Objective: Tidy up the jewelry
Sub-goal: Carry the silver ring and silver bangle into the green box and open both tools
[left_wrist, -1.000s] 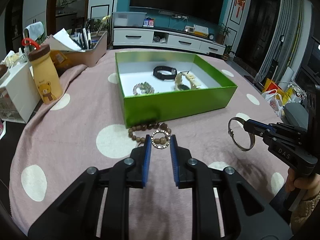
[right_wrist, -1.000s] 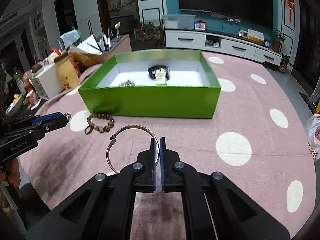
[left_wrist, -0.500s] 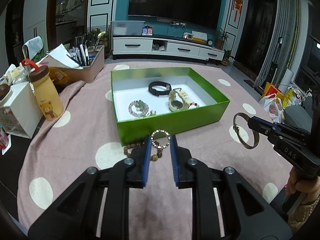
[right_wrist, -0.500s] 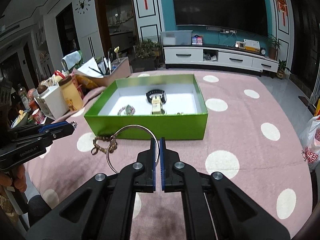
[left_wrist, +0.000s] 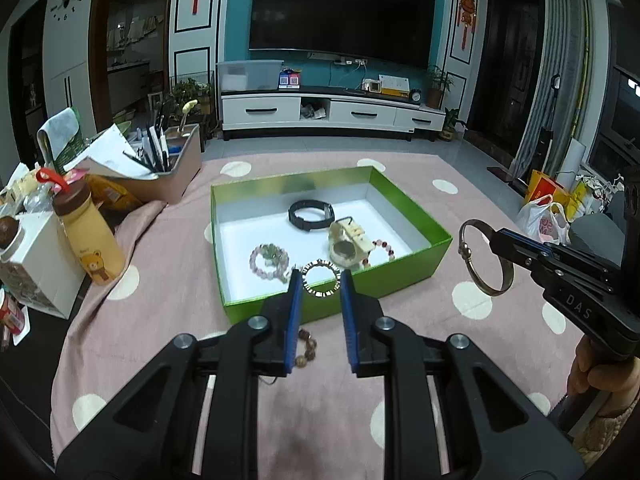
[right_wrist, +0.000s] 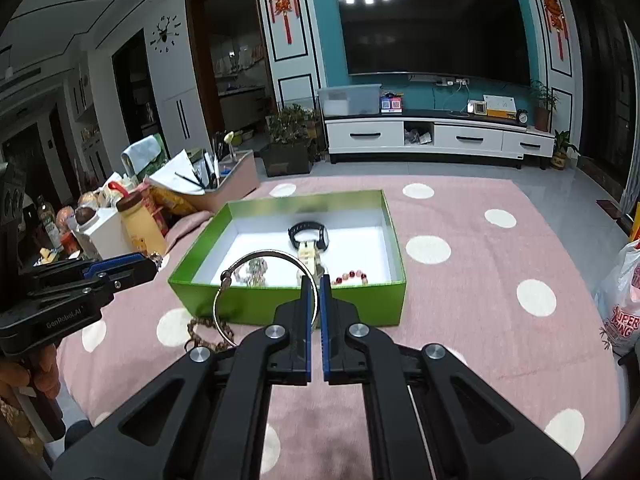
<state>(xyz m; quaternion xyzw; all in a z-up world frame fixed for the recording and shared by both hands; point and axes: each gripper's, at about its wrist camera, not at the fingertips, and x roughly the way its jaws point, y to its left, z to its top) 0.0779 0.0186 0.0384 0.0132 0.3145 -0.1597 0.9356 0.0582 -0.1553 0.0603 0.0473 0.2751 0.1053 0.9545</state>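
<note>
Above the pink cloth, short of the green box [left_wrist: 400, 276], the left gripper [left_wrist: 319, 282] pinches a light, stiff sparkly ring [left_wrist: 321, 278] across its rim while the right gripper [right_wrist: 319, 286] clamps a slippery metal bangle [right_wrist: 256, 280] (only its camera shows that nearly-shut grip).

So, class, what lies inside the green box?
Inside the green box: a black band, a cream watch, a pale bead bracelet and red beads. The near wall and gripper tips hide the front floor.

Teal wall [right_wrist: 324, 20] with dark TV [right_wrist: 434, 28], white TV cabinet [right_wrist: 436, 138], grey tiled floor [right_wrist: 560, 184], wall clock [right_wrist: 163, 36].
</note>
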